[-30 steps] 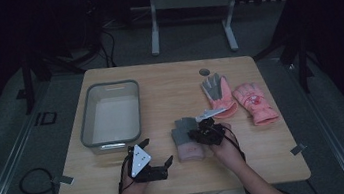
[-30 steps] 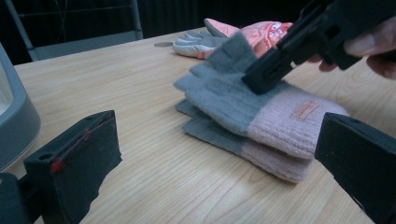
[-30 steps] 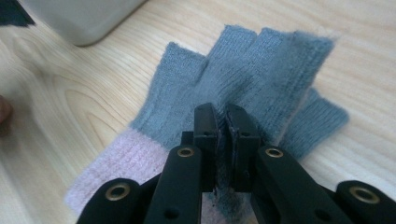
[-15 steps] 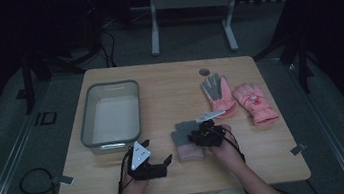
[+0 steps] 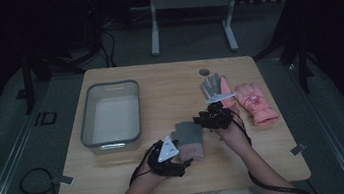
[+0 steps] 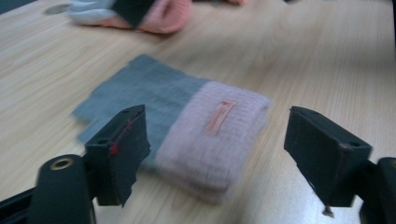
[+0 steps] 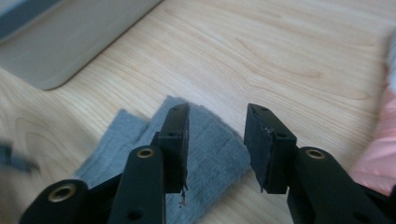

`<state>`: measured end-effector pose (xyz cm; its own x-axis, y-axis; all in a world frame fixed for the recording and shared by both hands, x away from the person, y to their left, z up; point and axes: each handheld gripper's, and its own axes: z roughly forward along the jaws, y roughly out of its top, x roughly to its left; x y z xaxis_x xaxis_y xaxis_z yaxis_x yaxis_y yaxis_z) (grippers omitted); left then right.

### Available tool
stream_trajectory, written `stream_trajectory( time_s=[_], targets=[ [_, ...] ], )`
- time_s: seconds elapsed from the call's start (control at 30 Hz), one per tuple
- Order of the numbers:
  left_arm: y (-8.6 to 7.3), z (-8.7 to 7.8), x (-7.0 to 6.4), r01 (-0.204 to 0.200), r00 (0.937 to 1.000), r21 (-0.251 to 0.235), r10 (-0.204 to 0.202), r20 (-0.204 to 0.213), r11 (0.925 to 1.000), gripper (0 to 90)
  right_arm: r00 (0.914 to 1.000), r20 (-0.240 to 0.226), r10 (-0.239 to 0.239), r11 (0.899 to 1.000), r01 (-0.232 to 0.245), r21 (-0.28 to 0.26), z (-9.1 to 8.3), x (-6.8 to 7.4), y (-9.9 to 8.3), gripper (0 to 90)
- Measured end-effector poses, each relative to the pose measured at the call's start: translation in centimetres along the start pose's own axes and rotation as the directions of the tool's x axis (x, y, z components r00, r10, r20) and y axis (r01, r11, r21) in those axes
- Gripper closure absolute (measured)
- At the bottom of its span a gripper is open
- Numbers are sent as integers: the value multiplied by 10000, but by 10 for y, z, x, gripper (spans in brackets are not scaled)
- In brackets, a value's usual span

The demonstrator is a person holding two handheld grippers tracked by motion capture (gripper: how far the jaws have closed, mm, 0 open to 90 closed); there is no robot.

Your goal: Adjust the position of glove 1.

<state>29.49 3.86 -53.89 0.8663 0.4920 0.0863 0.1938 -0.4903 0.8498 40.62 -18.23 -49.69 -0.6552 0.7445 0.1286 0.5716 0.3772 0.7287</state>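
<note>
A folded glove [image 5: 188, 136], grey with a pale pink cuff, lies flat near the table's front middle. My left gripper [image 5: 184, 163] is at its cuff end and stands open. In the left gripper view the wide-apart jaws frame the glove's pink cuff [image 6: 212, 128], and the left gripper [image 6: 219, 161] holds nothing. My right gripper [image 5: 202, 119] hovers at the glove's far right corner. In the right gripper view the right gripper [image 7: 217, 144] is open a little over the glove's grey part [image 7: 123, 135], with nothing pinched.
A grey tub [image 5: 110, 116] stands at the table's left; its rim [image 7: 70, 37] appears in the right gripper view. A grey-and-pink glove [image 5: 215, 88] and a pink glove [image 5: 255, 102] lie at the right, near a round hole [image 5: 205, 72].
My left gripper has moved right, up to the glove's cuff end. My right gripper has shifted back off the glove towards its far right corner. The glove now lies flat and folded.
</note>
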Motion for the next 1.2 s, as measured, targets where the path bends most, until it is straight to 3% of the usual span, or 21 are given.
stream_trajectory(
  time_s=[0.07,0.13,0.2,0.3,0.4,0.43,0.47,0.53,0.63,0.7,0.8,0.87,0.93,0.97,1.0,1.07,1.1,1.17,1.2],
  targets=[
    [3,7,0,-293,9993,287,286,245,9992,264,10000,9,88,9998,-88,149,7,-4,0,586],
    [3,9,0,-830,9962,640,810,333,9945,299,9999,31,133,9996,-134,257,15,-7,-1,562],
    [3,11,2,-1138,9926,977,1090,526,9887,330,9996,-86,261,9991,-258,341,20,-10,-4,547],
    [5,18,0,-1899,9818,1480,1862,385,9706,338,9981,-223,567,9972,-556,497,30,-16,-9,518],
    [6,23,-3,-2232,9748,1625,2197,394,9611,339,9974,-202,692,9961,-680,569,37,-18,-14,473],
    [6,23,-3,-2232,9748,1625,2197,394,9611,339,9974,-202,692,9961,-680,569,37,-18,-14,473],
    [6,25,-3,-2438,9698,1762,2409,378,9537,339,9974,-217,690,9958,-676,617,38,-18,-15,467],
    [6,25,-4,-2540,9671,1831,2527,310,9497,352,9980,-207,590,9943,-569,902,44,-19,-20,450],
    [4,28,-5,-2665,9627,1927,2705,54,9444,359,9988,-192,460,9953,-442,865,47,-19,-23,437],
    [3,28,-8,-2937,9533,2047,3018,-86,9337,352,9994,-110,328,9965,-319,772,47,-20,-25,407],
    [3,30,-10,-3070,9482,2116,3174,-160,9279,344,9994,-189,279,9974,-266,673,46,-21,-27,406],
    [2,31,-12,-3300,9389,2170,3432,-251,9187,344,9995,-223,234,9974,-218,694,46,-20,-27,442],
    [1,32,-12,-3315,9383,2149,3448,-267,9187,346,9994,-245,238,9970,-220,737,46,-18,-27,494],
    [1,32,-12,-3405,9337,2154,3561,-373,9152,370,9979,-483,437,9958,-397,820,46,-18,-27,557],
    [2,32,-13,-3455,9312,2219,3624,-392,9118,405,9970,-531,559,9950,-512,862,46,-17,-26,563],
    [3,32,-13,-3670,9209,2359,3873,-446,8998,459,9957,-614,690,9930,-627,1002,46,-16,-26,642],
    [5,31,-13,-3616,9232,2305,3815,-469,9034,517,9945,-698,782,9917,-705,1072,46,-16,-25,686],
    [9,28,-10,-3295,9376,2237,3457,-364,9173,648,9944,-782,705,9911,-610,1184,44,-13,-22,735],
    [10,27,-8,-3113,9450,2212,3256,-300,9242,664,9959,-728,536,9921,-449,1170,43,-11,-21,744]
  ],
)
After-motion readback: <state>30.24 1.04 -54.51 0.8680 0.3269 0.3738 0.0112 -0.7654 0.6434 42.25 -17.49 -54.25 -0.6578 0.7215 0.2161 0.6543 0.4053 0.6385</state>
